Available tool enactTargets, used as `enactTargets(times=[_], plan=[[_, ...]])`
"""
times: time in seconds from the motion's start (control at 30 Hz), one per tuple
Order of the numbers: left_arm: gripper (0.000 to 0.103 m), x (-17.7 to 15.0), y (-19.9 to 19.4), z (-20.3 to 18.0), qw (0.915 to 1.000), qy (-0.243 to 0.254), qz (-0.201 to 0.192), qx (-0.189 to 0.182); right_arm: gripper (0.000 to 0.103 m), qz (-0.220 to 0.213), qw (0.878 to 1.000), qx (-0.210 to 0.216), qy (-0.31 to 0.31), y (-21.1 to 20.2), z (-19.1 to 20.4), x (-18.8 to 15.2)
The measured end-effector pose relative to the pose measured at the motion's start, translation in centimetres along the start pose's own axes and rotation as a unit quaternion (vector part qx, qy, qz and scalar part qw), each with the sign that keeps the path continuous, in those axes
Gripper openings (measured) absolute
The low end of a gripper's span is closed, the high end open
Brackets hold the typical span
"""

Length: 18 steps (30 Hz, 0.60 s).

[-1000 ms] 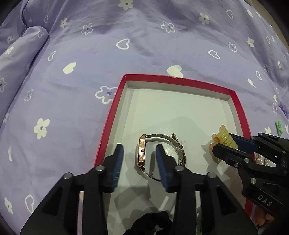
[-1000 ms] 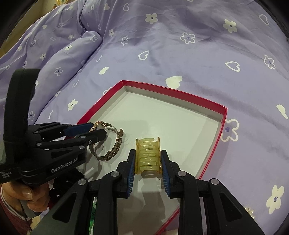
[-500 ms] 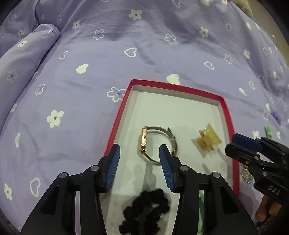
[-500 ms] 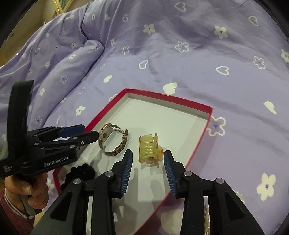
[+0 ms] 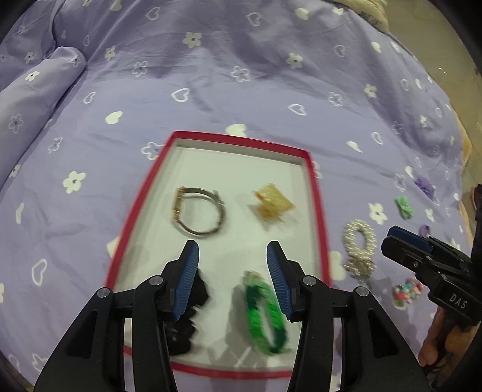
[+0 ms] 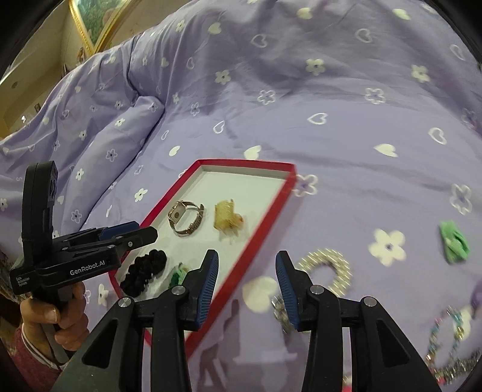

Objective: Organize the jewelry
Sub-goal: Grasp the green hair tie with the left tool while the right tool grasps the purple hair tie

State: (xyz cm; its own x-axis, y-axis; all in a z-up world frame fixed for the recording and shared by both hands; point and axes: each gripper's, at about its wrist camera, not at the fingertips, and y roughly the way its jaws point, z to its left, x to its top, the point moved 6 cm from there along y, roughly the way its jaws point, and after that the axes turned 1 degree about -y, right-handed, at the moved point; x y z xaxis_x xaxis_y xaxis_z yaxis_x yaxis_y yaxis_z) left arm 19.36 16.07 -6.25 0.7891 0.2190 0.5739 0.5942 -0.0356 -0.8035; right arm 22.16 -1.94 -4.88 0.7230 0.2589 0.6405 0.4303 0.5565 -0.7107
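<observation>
A red-rimmed white tray (image 5: 316,193) (image 6: 265,223) lies on the purple bedspread. In it are a gold watch (image 5: 197,211) (image 6: 186,218), a yellow hair claw (image 5: 272,205) (image 6: 227,215), a black scrunchie (image 5: 186,316) (image 6: 144,271) and a green bracelet (image 5: 265,313) (image 6: 177,276). My left gripper (image 5: 232,277) is open and empty above the tray's near half. My right gripper (image 6: 245,289) is open and empty over the tray's right rim, and also shows in the left wrist view (image 5: 400,241). A pearl bracelet (image 5: 360,244) (image 6: 327,270) lies on the bedspread right of the tray.
Right of the tray lie a green hair clip (image 5: 403,206) (image 6: 453,241), a colourful bead bracelet (image 5: 406,291) (image 6: 449,328) and a purple piece (image 5: 424,185). A folded duvet ridge (image 6: 120,126) runs at the left. A framed picture (image 6: 93,21) hangs behind.
Both grippers let go and pulled back and up: the watch and the yellow claw now lie free in the tray. The right gripper has swung right, toward the pearl bracelet.
</observation>
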Motion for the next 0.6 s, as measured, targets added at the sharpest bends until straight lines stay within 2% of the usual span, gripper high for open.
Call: enactTargets(times=[0.6], plan=[[0.047,-2.5,-1.8,-8.9,0.9965,0.062,0.006,-0.055,0.046,-0.03,0.992,-0.075,0.098,-9.4,-10.0,-6.3]])
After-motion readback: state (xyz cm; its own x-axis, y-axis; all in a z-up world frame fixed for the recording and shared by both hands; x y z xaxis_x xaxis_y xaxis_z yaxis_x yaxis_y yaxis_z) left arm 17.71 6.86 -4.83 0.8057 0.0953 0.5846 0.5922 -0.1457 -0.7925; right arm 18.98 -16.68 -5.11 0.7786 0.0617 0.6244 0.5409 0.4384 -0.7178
